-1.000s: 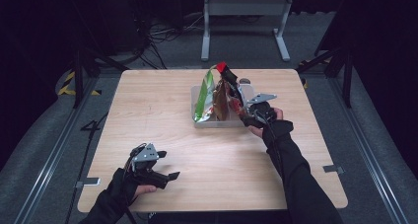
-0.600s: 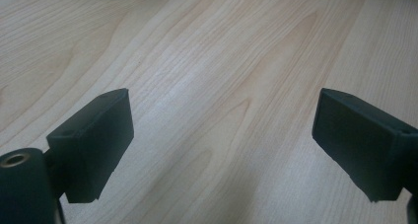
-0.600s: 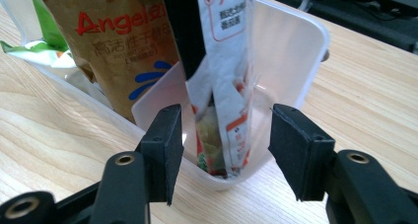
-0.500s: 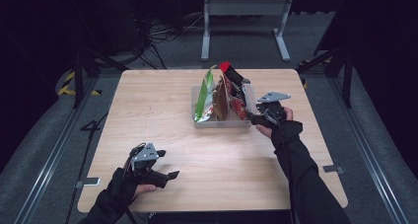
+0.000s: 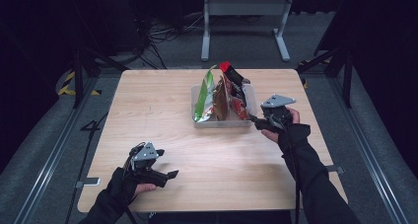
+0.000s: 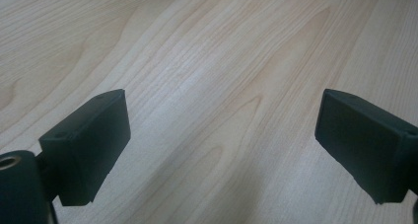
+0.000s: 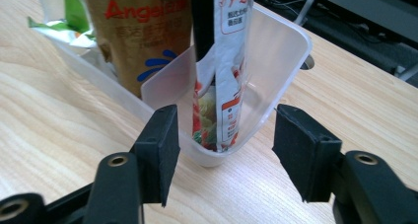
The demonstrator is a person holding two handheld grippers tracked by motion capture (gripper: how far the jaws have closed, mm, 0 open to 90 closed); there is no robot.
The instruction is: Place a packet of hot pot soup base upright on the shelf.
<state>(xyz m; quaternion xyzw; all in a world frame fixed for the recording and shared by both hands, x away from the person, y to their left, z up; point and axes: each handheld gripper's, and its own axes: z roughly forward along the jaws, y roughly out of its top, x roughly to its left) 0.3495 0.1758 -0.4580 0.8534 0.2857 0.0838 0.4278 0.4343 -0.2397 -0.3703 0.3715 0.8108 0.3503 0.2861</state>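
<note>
From the high view, I see my right gripper (image 5: 257,120) at the right end of the bin (image 5: 197,119), its tips just beside the bin's near right corner. 3 packets stand in the bin ahead of it: a green packet (image 5: 205,96) farthest from that gripper, a brown pouch (image 5: 220,101) in the middle, and a red packet (image 5: 235,93) nearest to it. My left gripper (image 5: 167,175) sits well apart from the bin, low over the worktop (image 5: 148,100) near its front edge, pointing toward the right side.

In the left gripper view, the 2 jaws stand wide apart with nothing between them, and bare worktop (image 6: 222,76) lies ahead of the left gripper (image 6: 222,145).

In the right gripper view, the right gripper (image 7: 224,145) is wide, holding nothing. The bin's rounded corner (image 7: 276,61) lies just ahead, between the 2 jaws. Inside that corner stands the red packet (image 7: 229,51), upright, directly ahead. The brown pouch (image 7: 138,31) stands beyond the left jaw, and the green packet (image 7: 69,12) is farther off on that side. I cannot tell whether the jaws touch the bin.
</note>
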